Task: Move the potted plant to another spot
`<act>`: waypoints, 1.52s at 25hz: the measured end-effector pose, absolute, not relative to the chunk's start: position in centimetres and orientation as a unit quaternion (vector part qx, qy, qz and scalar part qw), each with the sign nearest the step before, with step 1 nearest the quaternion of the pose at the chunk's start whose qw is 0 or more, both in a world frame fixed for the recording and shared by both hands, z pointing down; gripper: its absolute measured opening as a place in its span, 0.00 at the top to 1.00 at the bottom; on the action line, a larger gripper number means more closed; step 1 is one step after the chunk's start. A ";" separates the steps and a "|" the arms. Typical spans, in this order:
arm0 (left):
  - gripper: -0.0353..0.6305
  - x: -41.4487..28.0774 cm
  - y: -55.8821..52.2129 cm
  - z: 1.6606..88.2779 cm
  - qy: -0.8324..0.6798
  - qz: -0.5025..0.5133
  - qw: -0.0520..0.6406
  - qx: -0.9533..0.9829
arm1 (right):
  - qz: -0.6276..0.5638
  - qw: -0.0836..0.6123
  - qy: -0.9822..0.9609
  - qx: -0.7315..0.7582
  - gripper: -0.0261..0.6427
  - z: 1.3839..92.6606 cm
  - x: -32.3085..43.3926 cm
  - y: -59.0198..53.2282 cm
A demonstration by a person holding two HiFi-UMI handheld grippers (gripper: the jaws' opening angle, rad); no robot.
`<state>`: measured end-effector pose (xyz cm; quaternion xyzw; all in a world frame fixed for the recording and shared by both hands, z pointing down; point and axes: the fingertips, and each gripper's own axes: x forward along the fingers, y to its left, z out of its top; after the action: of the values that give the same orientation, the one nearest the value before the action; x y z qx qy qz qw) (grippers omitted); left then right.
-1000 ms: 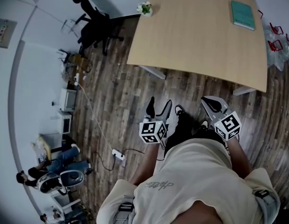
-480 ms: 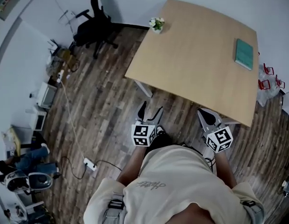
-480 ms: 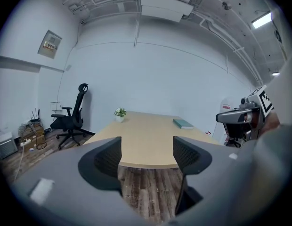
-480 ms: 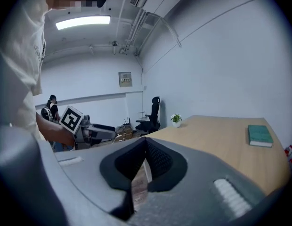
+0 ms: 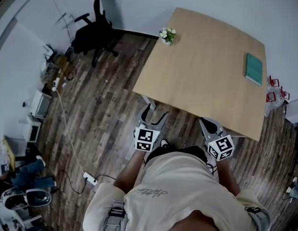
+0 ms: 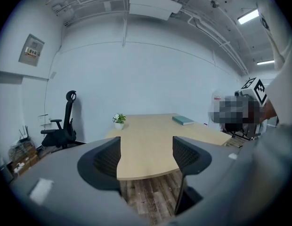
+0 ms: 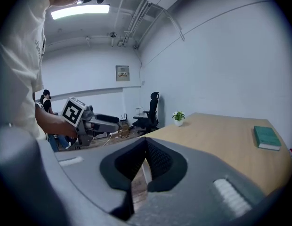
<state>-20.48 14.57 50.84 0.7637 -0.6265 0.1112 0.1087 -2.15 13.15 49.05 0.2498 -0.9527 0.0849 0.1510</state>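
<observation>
The potted plant (image 5: 167, 34), a small white pot with green leaves and pale flowers, stands at the far left corner of the light wooden table (image 5: 206, 81). It also shows small and distant in the left gripper view (image 6: 119, 120) and the right gripper view (image 7: 178, 117). My left gripper (image 5: 154, 113) hangs over the floor just short of the table's near edge, open and empty (image 6: 146, 154). My right gripper (image 5: 207, 125) is by the near edge too, its jaws shut on nothing (image 7: 146, 145). Both are far from the plant.
A teal book (image 5: 254, 69) lies at the table's right side. A black office chair (image 5: 93, 32) stands left of the table by the wall. A cable and power strip (image 5: 89, 178) lie on the wooden floor. A person (image 5: 19, 182) sits at the far left among clutter.
The person has walked toward the table. Both grippers have moved forward with them and now sit near the table's front edge; their jaws look unchanged.
</observation>
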 end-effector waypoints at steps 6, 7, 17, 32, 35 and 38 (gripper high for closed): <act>0.42 -23.1 15.0 52.3 -0.630 0.115 0.127 0.757 | 0.085 0.166 -0.954 0.236 0.96 49.4 -5.2 13.0; 0.42 -23.3 15.1 52.8 -0.631 0.116 0.135 0.755 | 0.088 0.165 -0.954 0.236 0.96 49.3 -5.3 12.7; 0.42 -25.1 12.5 53.9 -0.645 0.124 0.174 0.734 | 0.118 0.170 -0.949 0.236 0.96 51.7 -6.4 8.6; 0.42 -25.6 -3.3 49.7 -0.633 0.119 0.184 0.742 | 0.116 0.113 -0.954 0.254 0.96 50.9 -8.5 -6.8; 0.42 -25.0 -6.3 49.9 -0.633 0.117 0.190 0.742 | 0.104 0.116 -0.954 0.255 0.96 51.3 -7.8 -9.1; 0.42 -23.6 -8.8 50.4 -0.630 0.120 0.190 0.743 | 0.106 0.121 -0.954 0.254 0.96 52.4 -6.5 -11.0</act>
<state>-23.58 -8.77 50.37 0.7434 -0.6300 0.1198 0.1903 -6.50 -11.05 52.37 0.2539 -0.9538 0.1055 0.1214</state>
